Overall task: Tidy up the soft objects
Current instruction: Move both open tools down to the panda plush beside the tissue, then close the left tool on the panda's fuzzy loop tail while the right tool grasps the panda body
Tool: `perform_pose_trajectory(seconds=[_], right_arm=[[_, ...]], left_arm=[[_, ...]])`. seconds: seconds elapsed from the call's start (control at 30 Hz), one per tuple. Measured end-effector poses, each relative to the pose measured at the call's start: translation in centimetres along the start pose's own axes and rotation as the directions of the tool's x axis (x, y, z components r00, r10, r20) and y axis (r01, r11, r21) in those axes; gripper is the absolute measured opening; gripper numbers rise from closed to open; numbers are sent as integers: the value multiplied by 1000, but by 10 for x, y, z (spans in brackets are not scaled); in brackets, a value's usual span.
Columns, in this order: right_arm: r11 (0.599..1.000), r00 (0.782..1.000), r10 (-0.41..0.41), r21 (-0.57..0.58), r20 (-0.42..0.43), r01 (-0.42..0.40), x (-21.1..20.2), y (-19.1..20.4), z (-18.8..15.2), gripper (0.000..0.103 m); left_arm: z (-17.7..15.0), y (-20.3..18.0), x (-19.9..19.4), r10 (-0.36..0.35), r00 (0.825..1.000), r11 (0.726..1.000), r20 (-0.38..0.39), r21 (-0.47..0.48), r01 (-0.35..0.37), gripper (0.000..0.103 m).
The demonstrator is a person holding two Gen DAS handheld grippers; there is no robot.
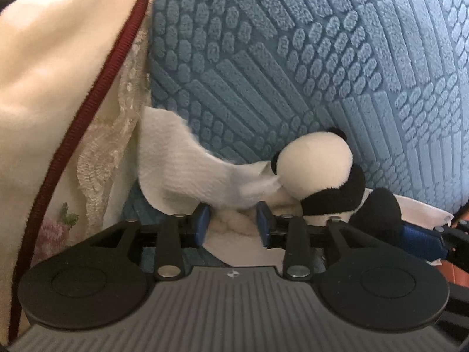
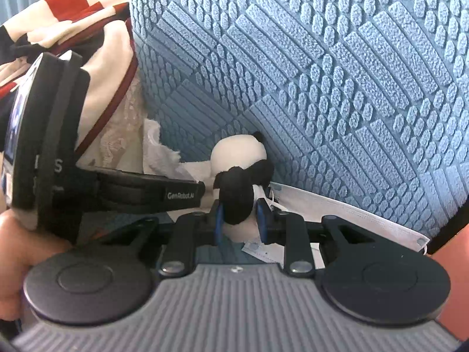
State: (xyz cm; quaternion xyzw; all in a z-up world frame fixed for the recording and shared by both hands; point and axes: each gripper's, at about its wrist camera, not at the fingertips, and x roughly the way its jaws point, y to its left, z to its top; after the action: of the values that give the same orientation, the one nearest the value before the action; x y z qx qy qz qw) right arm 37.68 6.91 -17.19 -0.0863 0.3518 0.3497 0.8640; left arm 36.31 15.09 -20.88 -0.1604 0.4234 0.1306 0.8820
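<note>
A black-and-white panda plush lies against the blue textured cushion. A white sock stretches from the cream pillow to the panda's head. My left gripper is open, with the sock's end and some white fluff lying between its blue pads, which do not press on them. In the right wrist view, my right gripper is shut on the panda plush, clamping a black limb. One blue pad of the right gripper shows beside the panda's black leg.
A cream pillow with dark red piping and lace stands at the left. A white face mask lies at the foot of the cushion, to the right. The left gripper's black housing and a person's hand fill the left of the right wrist view.
</note>
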Motion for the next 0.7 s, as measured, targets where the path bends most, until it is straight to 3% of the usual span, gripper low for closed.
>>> perform_pose_trajectory(seconds=[0.2,0.33,0.57,0.7], right_arm=[[1000,1000,5,24,7,-5,-9,-10,-2,27],[1000,1000,6,28,0,-6,-13,-16,-3,27],[999,1000,-4,46,4,4,-23,-25,-7,27],[998,1000,-14,53,8,14,-35,-26,-6,26]], left_arm=[[-6,-14,10,15,1000,1000,-6,24,-15,47],[-8,-9,10,9,1000,1000,-1,-25,-9,24],[-3,7,3,-43,999,992,4,-122,43,20],[12,10,-23,-85,996,984,27,-153,88,20]])
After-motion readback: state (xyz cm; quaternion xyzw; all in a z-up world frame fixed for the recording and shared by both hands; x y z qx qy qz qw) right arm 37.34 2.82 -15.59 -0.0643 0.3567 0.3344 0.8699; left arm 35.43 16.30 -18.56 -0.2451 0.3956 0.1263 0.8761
